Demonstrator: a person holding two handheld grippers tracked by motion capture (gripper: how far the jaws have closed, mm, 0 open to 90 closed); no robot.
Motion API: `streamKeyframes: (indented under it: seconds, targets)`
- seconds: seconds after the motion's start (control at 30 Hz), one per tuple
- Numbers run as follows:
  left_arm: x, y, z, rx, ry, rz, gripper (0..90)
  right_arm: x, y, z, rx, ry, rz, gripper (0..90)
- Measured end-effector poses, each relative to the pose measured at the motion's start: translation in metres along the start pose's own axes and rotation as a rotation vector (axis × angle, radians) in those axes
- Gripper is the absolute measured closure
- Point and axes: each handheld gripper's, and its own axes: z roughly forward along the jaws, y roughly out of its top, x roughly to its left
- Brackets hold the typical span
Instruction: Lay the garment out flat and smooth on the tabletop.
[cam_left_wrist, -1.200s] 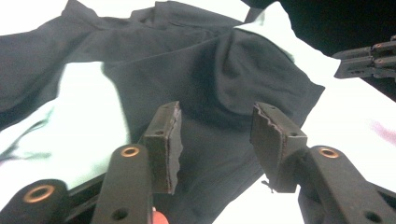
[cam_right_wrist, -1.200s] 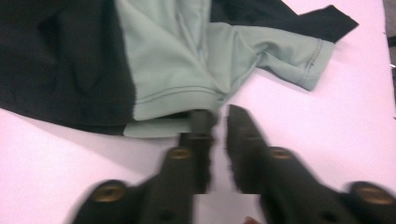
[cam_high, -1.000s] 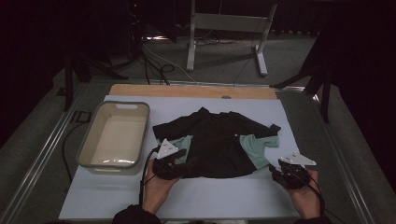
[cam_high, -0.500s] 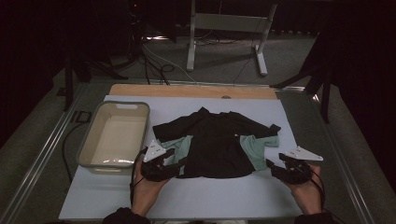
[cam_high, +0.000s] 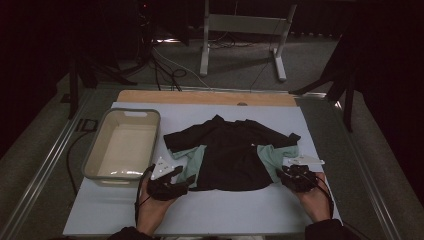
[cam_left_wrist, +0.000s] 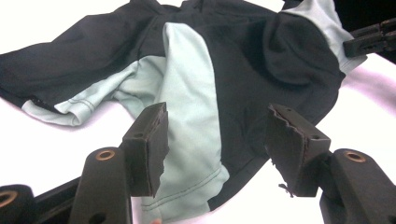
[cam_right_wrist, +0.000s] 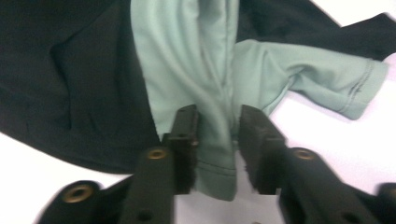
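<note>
black and pale green soft knit shirt lying flat mid-table | left gripper spreading over hem | right gripper straddling green hem fold, not yet pinching | limp, light: gripping hem corners looking best

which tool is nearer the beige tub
Left. The left tool sits just off the beige tub's near corner; the right tool is across the shirt, far from it.

Black-and-mint shirt spread flat, mid-table
</note>
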Motion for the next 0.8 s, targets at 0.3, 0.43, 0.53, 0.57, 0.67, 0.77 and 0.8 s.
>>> streamKeyframes:
  seconds: [0.3,0.43,0.53,0.57,0.67,0.77,0.8]
  targets:
    - [-0.002,-0.011,0.009,0.057,0.026,0.015,36.9,-0.003,-0.005,-0.008,-0.024,0.003,0.007,84.6]
    - [-0.001,-0.013,0.015,0.090,0.060,0.028,32.7,-0.001,-0.006,-0.014,-0.040,0.010,0.000,84.7]
    - [0.001,-0.015,0.019,0.104,0.093,0.027,31.4,0.001,-0.006,-0.018,-0.045,0.015,-0.011,84.7]
    - [0.001,-0.016,0.020,0.113,0.109,0.031,31.9,0.001,-0.007,-0.019,-0.045,0.016,-0.013,84.7]
    - [0.003,-0.016,0.024,0.140,0.115,0.034,37.3,0.002,-0.009,-0.022,-0.046,0.020,-0.016,84.7]
    - [0.006,-0.018,0.028,0.167,0.121,0.019,43.0,0.003,-0.010,-0.024,-0.045,0.021,-0.018,84.7]
    - [0.007,-0.018,0.029,0.175,0.136,0.018,44.5,0.003,-0.010,-0.024,-0.046,0.022,-0.019,84.7]
